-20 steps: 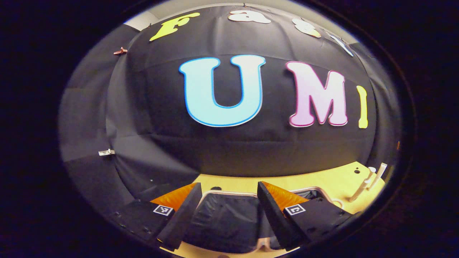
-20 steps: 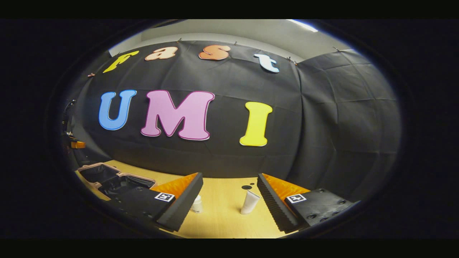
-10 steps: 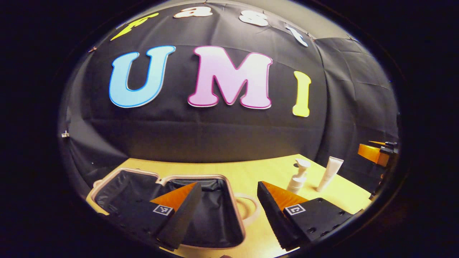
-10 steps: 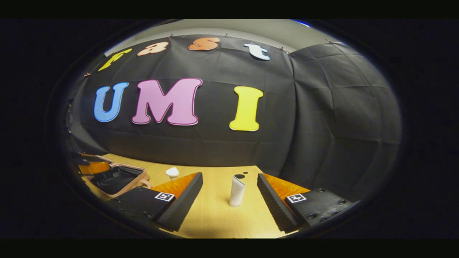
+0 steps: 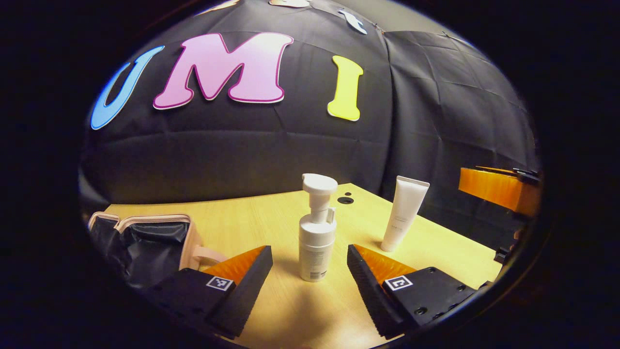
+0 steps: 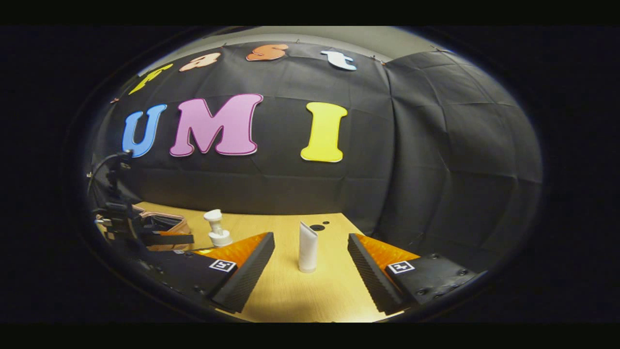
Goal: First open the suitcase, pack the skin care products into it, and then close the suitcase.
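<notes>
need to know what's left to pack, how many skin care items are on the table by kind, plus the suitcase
pump bottle: 1, white, upright on the table
squeeze tube: 1, white, standing on its cap
suitcase: 1, open, dark lining showing
total: 3 things, 2 of them skin care products still outside the suitcase
</notes>
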`<state>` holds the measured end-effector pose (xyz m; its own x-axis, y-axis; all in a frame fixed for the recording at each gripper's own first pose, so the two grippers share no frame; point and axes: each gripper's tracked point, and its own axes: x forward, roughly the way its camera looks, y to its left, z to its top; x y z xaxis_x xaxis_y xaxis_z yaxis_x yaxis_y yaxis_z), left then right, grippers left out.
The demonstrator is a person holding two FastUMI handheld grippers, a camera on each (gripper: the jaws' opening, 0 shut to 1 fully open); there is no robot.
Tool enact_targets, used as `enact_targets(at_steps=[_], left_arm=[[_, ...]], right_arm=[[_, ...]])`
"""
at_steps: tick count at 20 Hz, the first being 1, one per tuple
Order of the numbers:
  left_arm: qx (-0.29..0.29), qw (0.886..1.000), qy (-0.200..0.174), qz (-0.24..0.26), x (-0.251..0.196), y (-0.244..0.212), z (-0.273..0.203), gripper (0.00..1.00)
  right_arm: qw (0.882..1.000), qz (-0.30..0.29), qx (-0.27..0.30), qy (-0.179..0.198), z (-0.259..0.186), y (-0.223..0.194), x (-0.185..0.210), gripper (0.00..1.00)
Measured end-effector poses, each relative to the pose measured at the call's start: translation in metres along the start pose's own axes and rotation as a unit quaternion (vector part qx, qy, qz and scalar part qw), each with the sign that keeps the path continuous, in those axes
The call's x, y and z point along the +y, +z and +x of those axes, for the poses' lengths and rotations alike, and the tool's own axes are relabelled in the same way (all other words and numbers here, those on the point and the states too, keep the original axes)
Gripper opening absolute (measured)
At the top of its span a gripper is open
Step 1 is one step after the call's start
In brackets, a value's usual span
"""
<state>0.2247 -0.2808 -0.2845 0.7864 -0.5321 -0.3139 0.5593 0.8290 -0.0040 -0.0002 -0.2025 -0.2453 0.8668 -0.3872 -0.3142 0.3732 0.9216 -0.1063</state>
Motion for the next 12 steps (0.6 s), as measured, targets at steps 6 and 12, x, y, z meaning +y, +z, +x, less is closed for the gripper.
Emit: enact_targets(at_steps=[6, 12], left_arm=[[0.011, 1.000, 0.014, -0.004, -0.006, -0.021, 0.070, 0.98], [0.010, 1.000, 0.019, -0.007, -0.004, -0.014, 0.095, 0.66]], right_arm=[[0.999, 0.006, 0.045, 0.005, 0.019, -0.041, -0.007, 0.97], [0.996, 0.020, 0.086, 0.000, 0.056, -0.074, 0.001, 0.98]])
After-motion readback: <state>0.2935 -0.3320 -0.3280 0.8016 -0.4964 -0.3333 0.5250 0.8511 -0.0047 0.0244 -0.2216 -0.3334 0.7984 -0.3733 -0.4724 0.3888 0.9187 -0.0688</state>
